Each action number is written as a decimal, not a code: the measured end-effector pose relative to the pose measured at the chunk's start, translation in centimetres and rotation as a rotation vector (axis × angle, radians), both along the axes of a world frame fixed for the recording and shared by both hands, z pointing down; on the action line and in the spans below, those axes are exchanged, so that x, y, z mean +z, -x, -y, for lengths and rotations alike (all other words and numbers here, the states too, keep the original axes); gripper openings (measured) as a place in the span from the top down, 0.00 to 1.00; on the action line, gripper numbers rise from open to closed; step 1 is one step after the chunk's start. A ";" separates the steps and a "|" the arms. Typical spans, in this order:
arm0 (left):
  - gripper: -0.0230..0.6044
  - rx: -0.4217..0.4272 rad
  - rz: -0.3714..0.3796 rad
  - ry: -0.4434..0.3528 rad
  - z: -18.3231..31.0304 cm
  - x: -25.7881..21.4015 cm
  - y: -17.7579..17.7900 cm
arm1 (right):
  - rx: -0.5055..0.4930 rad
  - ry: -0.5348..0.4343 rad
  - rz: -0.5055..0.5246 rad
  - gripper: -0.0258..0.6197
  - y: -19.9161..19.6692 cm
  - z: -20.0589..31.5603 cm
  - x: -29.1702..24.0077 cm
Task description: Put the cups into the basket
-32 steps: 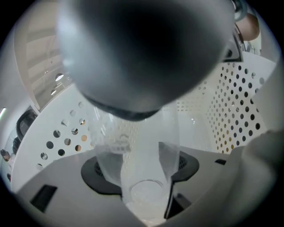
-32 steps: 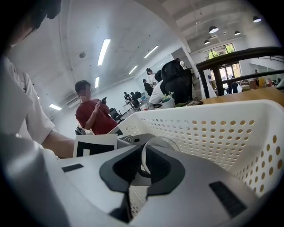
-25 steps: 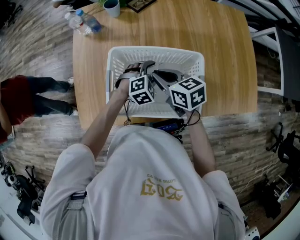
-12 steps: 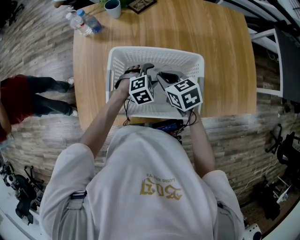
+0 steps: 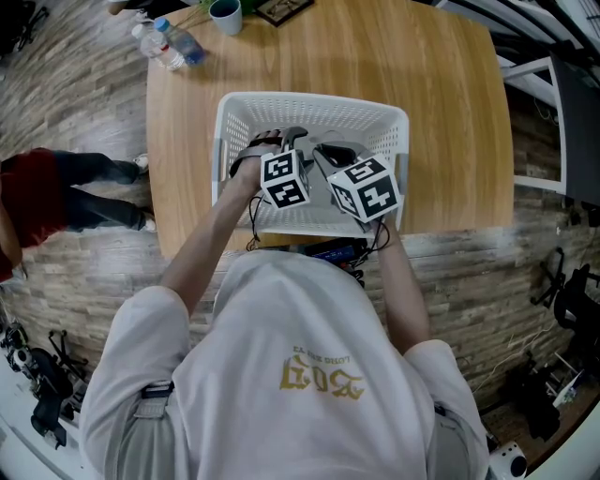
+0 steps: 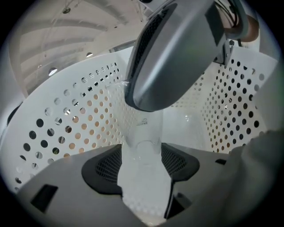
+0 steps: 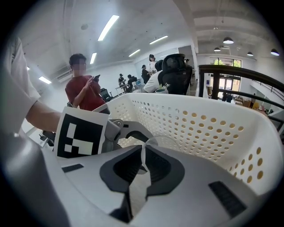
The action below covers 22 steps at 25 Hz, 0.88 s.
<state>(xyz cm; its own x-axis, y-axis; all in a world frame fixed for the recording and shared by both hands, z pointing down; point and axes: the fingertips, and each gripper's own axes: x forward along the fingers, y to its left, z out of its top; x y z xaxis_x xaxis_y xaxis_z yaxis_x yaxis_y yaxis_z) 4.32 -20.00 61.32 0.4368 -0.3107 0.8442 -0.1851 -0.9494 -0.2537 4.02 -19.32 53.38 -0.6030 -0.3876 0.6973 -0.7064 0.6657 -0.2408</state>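
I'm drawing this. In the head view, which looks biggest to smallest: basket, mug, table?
1. Table, biggest.
2. Basket, next.
3. Mug, smallest; it's farther from the camera, so that may shrink it a bit.

1. One white basket [image 5: 234,122], centre of the head view.
2. One clear cup [image 6: 144,128], as far as I can make out.
3. Two grippers: left gripper [image 6: 141,164], right gripper [image 7: 143,166].
4. Two plastic bottles [image 5: 178,44], upper left.
5. One mug [image 5: 223,14], top edge.
6. One wooden table [image 5: 450,112].
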 end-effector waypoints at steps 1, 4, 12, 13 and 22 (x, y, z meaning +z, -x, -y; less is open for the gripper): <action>0.52 0.001 0.003 -0.001 0.0 -0.1 0.0 | 0.000 -0.001 -0.007 0.91 0.0 0.0 0.0; 0.52 0.005 0.022 -0.003 0.0 0.0 0.3 | -0.006 -0.010 -0.048 0.91 -0.2 0.1 0.3; 0.52 0.020 0.062 0.031 -0.7 0.9 0.7 | -0.040 -0.051 -0.183 0.91 -0.6 -0.1 1.6; 0.52 0.024 0.069 0.036 -0.7 1.0 0.7 | -0.047 -0.049 -0.197 0.91 -0.6 -0.2 1.6; 0.52 0.032 0.094 0.045 -1.0 1.6 0.9 | -0.084 -0.062 -0.291 0.91 -0.7 -0.4 2.8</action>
